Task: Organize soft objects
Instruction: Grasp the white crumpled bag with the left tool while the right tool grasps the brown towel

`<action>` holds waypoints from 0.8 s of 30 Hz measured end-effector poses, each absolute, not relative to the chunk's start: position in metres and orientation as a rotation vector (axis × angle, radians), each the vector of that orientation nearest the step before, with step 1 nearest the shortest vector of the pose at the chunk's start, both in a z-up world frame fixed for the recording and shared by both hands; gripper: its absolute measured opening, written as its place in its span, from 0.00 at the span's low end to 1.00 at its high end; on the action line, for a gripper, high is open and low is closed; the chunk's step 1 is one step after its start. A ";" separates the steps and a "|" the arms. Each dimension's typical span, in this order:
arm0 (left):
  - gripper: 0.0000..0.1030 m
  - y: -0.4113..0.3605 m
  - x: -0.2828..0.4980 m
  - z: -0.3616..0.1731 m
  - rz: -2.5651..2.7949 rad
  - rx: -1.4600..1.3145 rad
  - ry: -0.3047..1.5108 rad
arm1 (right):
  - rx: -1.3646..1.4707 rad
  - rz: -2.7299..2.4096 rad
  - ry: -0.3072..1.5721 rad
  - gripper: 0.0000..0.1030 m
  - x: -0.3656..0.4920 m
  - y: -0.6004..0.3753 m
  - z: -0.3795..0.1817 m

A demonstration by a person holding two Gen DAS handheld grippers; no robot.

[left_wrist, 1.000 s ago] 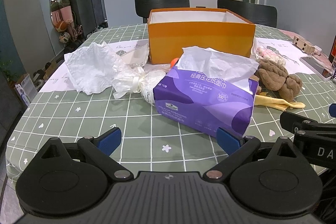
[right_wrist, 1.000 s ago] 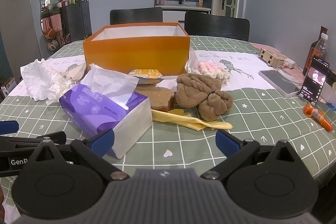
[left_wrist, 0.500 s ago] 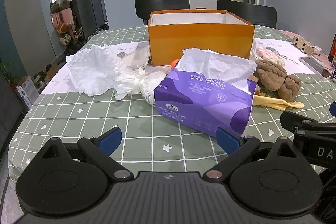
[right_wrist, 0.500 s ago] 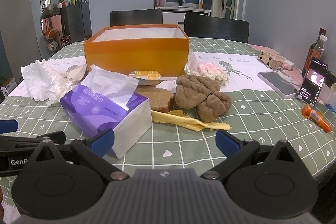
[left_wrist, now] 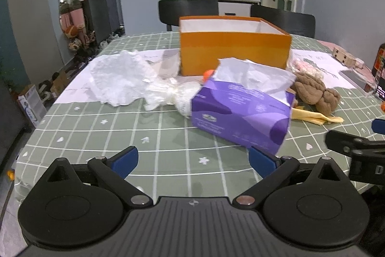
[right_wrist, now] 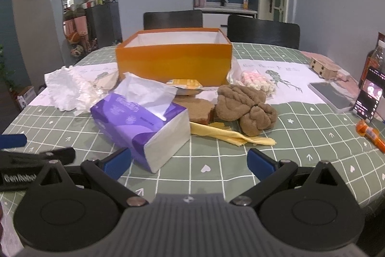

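Note:
A purple tissue pack [left_wrist: 243, 110] [right_wrist: 142, 122] lies mid-table with a white tissue sticking up. Behind it stands an open orange box [left_wrist: 234, 52] [right_wrist: 174, 62]. A brown plush towel [left_wrist: 315, 93] [right_wrist: 245, 106] and a yellow cloth [right_wrist: 231, 135] [left_wrist: 315, 116] lie to the right. Crumpled white tissue and a clear plastic bag [left_wrist: 125, 81] [right_wrist: 69, 90] lie to the left. My left gripper [left_wrist: 192, 159] is open and empty, short of the pack. My right gripper [right_wrist: 189, 160] is open and empty, near the pack's white end.
A brown sponge [right_wrist: 198, 108] and a pink-white knit piece [right_wrist: 256, 83] lie by the box. Phones [right_wrist: 369, 98], an orange tube [right_wrist: 370, 135], a bottle and a wooden block [right_wrist: 322, 68] are at the right. Two black chairs stand behind the table.
Both grippers have risen a little and moved slightly back; the objects look lower and farther. Nothing on the table has moved.

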State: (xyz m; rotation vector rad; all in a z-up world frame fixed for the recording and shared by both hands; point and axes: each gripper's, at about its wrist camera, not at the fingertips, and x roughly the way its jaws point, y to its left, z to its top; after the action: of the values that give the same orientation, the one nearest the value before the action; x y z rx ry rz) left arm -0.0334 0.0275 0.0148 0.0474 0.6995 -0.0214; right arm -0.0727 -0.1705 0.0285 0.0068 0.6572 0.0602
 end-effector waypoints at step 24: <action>1.00 0.107 0.072 0.011 0.002 -0.154 0.734 | -0.139 0.235 0.662 0.98 -0.002 -0.215 0.050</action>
State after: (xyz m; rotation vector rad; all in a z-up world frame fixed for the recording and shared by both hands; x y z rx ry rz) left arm 0.0720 0.1066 0.0114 -0.1541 0.7345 0.0016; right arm -0.0025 -0.2147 0.0505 -0.1388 0.6622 0.2351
